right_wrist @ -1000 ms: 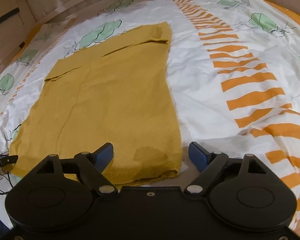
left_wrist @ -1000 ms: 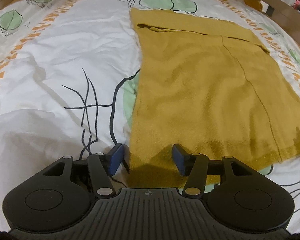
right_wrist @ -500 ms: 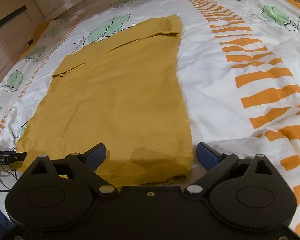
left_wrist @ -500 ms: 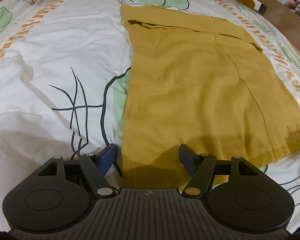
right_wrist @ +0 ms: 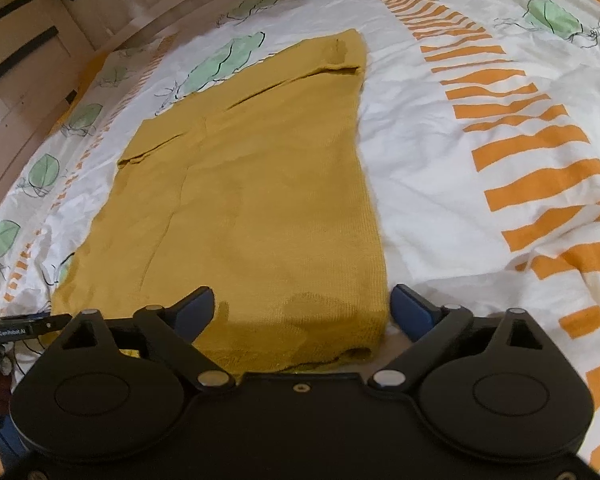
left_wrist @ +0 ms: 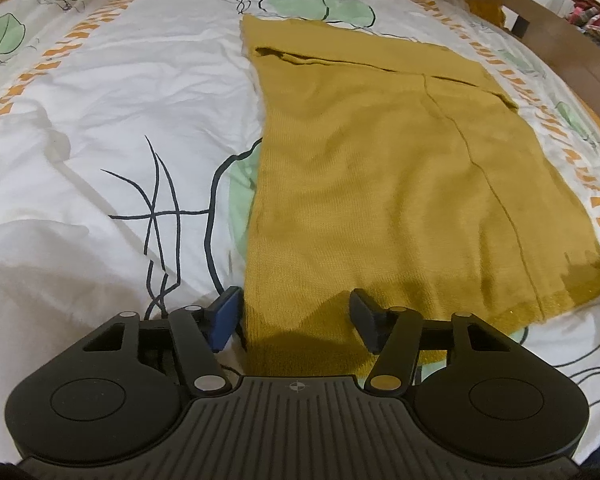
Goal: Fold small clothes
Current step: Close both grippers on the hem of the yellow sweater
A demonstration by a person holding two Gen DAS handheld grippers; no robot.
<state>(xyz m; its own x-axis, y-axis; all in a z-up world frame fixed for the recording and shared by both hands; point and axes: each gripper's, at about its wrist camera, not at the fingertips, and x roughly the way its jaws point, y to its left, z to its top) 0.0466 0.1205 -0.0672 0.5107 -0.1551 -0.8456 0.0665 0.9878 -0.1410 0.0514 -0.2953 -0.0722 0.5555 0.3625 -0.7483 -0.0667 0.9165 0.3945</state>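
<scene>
The mustard knit garment lies flat on the bed's printed duvet, its sides already folded in so it forms one long panel. That is why I hold both tools at its near hem, one at each corner: from here I judge the next fold runs lengthwise, hem carried up toward the far end.

My left tool straddles the near left corner, one blue pad on the sheet beside the edge, the other over the cloth. Its jaws are closing, fabric between them but not yet pinched.

My right tool spans the near right corner with its jaws wide, also closing, pads clear of the knit.

In the right wrist view the left tool's side carries small white lettering, too blurred to read with certainty. No label shows on the garment.
</scene>
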